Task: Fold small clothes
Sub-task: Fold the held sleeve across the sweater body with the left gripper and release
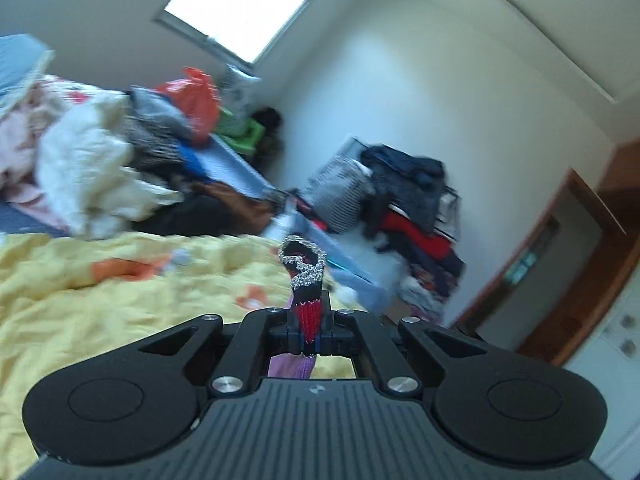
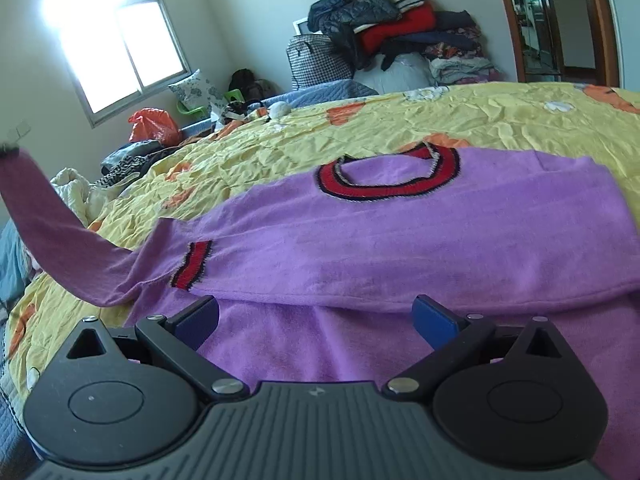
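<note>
A small purple sweater (image 2: 400, 240) with a red and black collar (image 2: 390, 178) lies flat on the yellow bedspread (image 2: 500, 120). One sleeve with a red and black cuff (image 2: 191, 264) is folded across its body. The other sleeve (image 2: 44, 220) is lifted up to the left. My left gripper (image 1: 306, 330) is shut on that sleeve's red and black cuff (image 1: 304, 268), held above the bed. My right gripper (image 2: 316, 320) is open, low over the sweater's lower part, holding nothing.
A heap of clothes (image 1: 104, 168) lies on the bed by the window side. An orange plastic bag (image 2: 154, 124) sits by the window. A pile of clothes and bags (image 2: 380, 28) stands against the far wall. A wooden door frame (image 2: 600, 20) is at the right.
</note>
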### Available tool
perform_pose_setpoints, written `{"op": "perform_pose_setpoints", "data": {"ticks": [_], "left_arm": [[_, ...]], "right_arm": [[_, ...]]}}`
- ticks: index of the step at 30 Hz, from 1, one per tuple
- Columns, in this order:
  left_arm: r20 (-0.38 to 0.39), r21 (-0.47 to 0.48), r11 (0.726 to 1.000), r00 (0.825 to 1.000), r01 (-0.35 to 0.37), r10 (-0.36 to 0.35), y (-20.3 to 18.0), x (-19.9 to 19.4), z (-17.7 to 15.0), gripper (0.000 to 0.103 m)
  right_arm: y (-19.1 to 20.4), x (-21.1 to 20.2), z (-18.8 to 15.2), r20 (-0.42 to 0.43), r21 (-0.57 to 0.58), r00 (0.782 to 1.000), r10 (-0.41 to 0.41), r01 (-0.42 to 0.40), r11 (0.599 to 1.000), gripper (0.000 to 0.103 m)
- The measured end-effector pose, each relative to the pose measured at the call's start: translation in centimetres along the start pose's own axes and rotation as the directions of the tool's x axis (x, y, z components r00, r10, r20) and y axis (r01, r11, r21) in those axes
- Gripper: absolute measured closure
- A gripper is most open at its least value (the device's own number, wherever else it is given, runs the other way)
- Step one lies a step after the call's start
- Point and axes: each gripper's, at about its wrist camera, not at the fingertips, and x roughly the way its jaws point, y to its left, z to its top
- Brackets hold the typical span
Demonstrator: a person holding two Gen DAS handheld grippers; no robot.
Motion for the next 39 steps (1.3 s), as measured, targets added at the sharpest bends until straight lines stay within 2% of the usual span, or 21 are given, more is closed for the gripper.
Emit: {"op": "perform_pose_setpoints", "data": {"ticks": [4, 7, 10, 14, 16, 19, 21, 24, 26, 29, 32, 33, 37, 39], "left_arm": [[-0.081, 0.112, 0.989, 0.993, 0.096, -0.088, -7.4, 2.7, -4.9, 0.100], [-0.182, 0.198, 0.965, 0.974, 0.173, -0.137, -12.9, 5.6, -10.5, 0.100], [-0.298, 0.269, 0.930, 0.940, 0.249, -0.166, -17.5, 9.1, -17.0, 0.100], [-0.446, 0.320, 0.884, 0.878, 0.341, -0.177, -22.1, 13.3, -25.3, 0.100], [-0.512, 0.335, 0.867, 0.844, 0.367, -0.160, -23.8, 15.1, -28.6, 0.100], [-0.572, 0.389, 0.827, 0.810, 0.406, -0.129, -26.0, 16.4, -32.5, 0.100], [-0.600, 0.402, 0.805, 0.789, 0.436, -0.128, -27.2, 16.6, -34.3, 0.100], [-0.625, 0.394, 0.791, 0.768, 0.468, -0.144, -28.9, 16.3, -36.2, 0.100], [-0.620, 0.408, 0.778, 0.771, 0.477, -0.148, -29.7, 16.7, -36.9, 0.100], [-0.646, 0.403, 0.763, 0.747, 0.506, -0.155, -31.2, 17.7, -37.9, 0.100], [-0.668, 0.425, 0.728, 0.729, 0.538, -0.148, -32.2, 17.8, -39.3, 0.100], [-0.677, 0.423, 0.726, 0.721, 0.543, -0.145, -33.0, 16.5, -39.7, 0.100], [-0.707, 0.406, 0.725, 0.694, 0.557, -0.137, -32.7, 16.4, -41.2, 0.100], [-0.723, 0.384, 0.734, 0.677, 0.561, -0.139, -32.5, 15.9, -41.6, 0.099]], "right_arm": [[-0.9, -0.3, 0.1, -0.010, 0.029, 0.999, -0.036, 0.036, 0.999, 0.000], [-1.0, -0.9, 0.1, -0.011, -0.021, 0.997, -0.076, 0.076, 0.997, 0.000], [-1.1, -1.4, 0.0, -0.030, -0.049, 0.996, -0.082, 0.081, 0.996, 0.000], [-1.2, -2.0, -0.8, -0.050, -0.094, 0.992, -0.112, 0.107, 0.990, 0.000], [-1.5, -2.4, -1.2, -0.057, -0.108, 0.989, -0.135, 0.129, 0.986, 0.000], [-2.7, -3.3, -1.4, -0.044, -0.060, 0.982, -0.182, 0.179, 0.982, 0.000], [-3.8, -3.5, -1.4, -0.046, -0.021, 0.982, -0.183, 0.182, 0.983, 0.000], [-4.3, -3.5, -1.4, -0.056, -0.024, 0.977, -0.207, 0.206, 0.978, 0.000], [-4.4, -3.7, -1.5, -0.057, -0.026, 0.977, -0.206, 0.204, 0.979, 0.000], [-4.1, -3.8, -1.9, -0.064, -0.033, 0.975, -0.211, 0.209, 0.977, 0.000], [-4.3, -3.8, -2.3, -0.072, -0.022, 0.975, -0.210, 0.209, 0.978, 0.000], [-4.3, -3.7, -2.4, -0.071, -0.020, 0.975, -0.212, 0.211, 0.977, 0.000], [-4.9, -3.4, -2.7, -0.070, 0.000, 0.973, -0.218, 0.219, 0.976, 0.000], [-4.9, -3.3, -2.7, -0.066, -0.004, 0.973, -0.220, 0.220, 0.975, 0.000]]}}
